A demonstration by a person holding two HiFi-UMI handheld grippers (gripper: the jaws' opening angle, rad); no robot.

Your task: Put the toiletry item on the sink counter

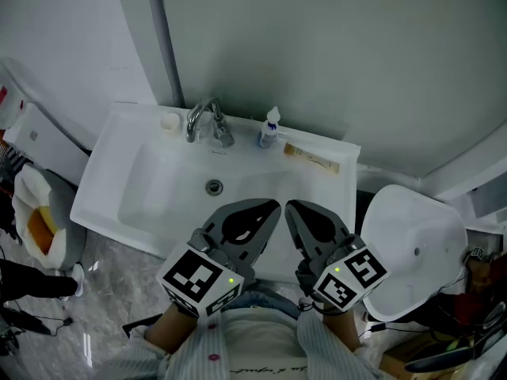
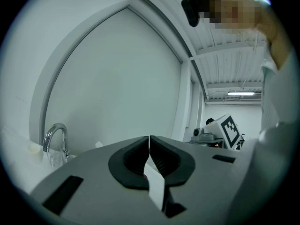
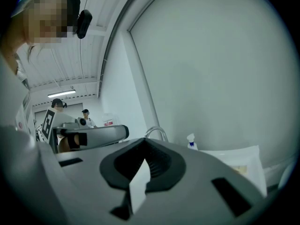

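At six o'clock, nearest, the left gripper (image 1: 268,210) and right gripper (image 1: 293,210) hung over the front rim of the white ceramic sink surface (image 1: 111,145), both jaws pressed together on nothing. Farther, at twelve o'clock, the small clear spray bottle with a blue collar (image 1: 271,127) stood on that surface beside the chrome tap (image 1: 207,120). Placing looked either finished or not begun. Any fresh item would first need the jaws spread.
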